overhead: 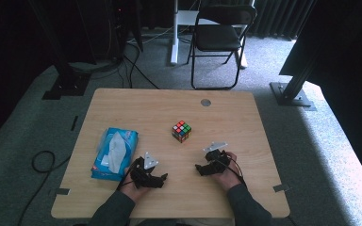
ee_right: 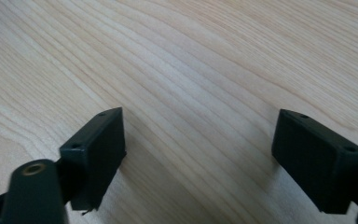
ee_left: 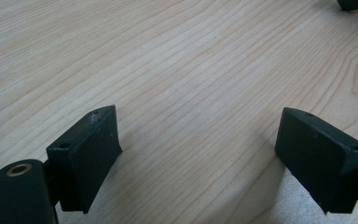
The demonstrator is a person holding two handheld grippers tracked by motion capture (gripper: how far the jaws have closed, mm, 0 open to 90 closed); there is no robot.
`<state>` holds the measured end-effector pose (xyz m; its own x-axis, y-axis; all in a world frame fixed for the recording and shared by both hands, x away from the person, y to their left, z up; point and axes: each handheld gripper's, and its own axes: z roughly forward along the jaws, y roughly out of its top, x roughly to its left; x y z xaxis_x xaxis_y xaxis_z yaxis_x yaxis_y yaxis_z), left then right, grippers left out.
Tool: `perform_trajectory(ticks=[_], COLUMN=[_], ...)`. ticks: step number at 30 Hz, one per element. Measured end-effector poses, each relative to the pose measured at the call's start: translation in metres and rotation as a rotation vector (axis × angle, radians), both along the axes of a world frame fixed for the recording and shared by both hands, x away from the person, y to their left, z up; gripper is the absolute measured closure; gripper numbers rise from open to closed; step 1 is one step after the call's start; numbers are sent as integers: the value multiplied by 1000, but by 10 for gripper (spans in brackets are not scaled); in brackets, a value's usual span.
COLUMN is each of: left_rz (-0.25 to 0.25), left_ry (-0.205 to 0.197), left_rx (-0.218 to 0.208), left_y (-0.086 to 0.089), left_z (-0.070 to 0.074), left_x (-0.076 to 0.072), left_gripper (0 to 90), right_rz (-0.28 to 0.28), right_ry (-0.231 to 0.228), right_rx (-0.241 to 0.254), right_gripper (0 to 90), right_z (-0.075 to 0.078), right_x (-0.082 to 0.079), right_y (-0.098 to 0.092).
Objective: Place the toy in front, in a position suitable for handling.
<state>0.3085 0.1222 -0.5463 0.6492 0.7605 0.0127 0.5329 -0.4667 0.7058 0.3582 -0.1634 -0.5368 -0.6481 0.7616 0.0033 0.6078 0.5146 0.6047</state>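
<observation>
A small colour-tiled puzzle cube (overhead: 181, 131) rests near the middle of the wooden table (overhead: 136, 103). Both hands lie near the table's front edge, each holding a black gripper. My left gripper (overhead: 162, 178) sits front left of the cube, pointing right, and my right gripper (overhead: 199, 168) sits front right of it, pointing left. In the left gripper view the left gripper (ee_left: 198, 140) stands open over bare wood with nothing between its jaws. My right gripper (ee_right: 198, 140) is likewise open and empty, low over the tabletop.
A blue pack of tissues (overhead: 115, 153) lies at the table's left, just beyond the left hand. A round grey cap (overhead: 206, 102) sits in the tabletop at the far edge. Behind the table stand a black folding chair (overhead: 219, 37), floor cables and dark frame posts.
</observation>
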Motion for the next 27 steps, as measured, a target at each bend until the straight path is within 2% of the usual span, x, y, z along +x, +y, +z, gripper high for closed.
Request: perform_trajectory(ticks=[4, 5, 8, 11, 13, 18, 23, 27], left_rz=[1, 1, 2, 4, 4, 5, 6, 11], left_ry=[0, 1, 1, 1, 0, 0, 0, 1], left_rx=[0, 0, -1, 0, 0, 0, 0, 2], left_y=[0, 0, 0, 0, 0, -1, -1, -1], left_z=[0, 0, 0, 0, 0, 0, 0, 0], left_x=[0, 0, 0, 0, 0, 0, 0, 0], left_gripper=[141, 141, 141, 141, 141, 141, 141, 141], right_rz=[-2, -3, 13, 8, 2, -9, -7, -12], right_ry=[13, 14, 6, -4, -22, -39, -67, -83], right_rx=[-12, -13, -1, 15, 26, 111, 142, 133], right_gripper=[141, 189, 419, 499, 502, 499, 470, 461], right_z=[1, 2, 6, 9, 12, 23, 32, 37], right_x=[2, 2, 2, 2, 3, 8, 14, 18], right_y=[1, 1, 2, 4, 5, 9, 16, 22])
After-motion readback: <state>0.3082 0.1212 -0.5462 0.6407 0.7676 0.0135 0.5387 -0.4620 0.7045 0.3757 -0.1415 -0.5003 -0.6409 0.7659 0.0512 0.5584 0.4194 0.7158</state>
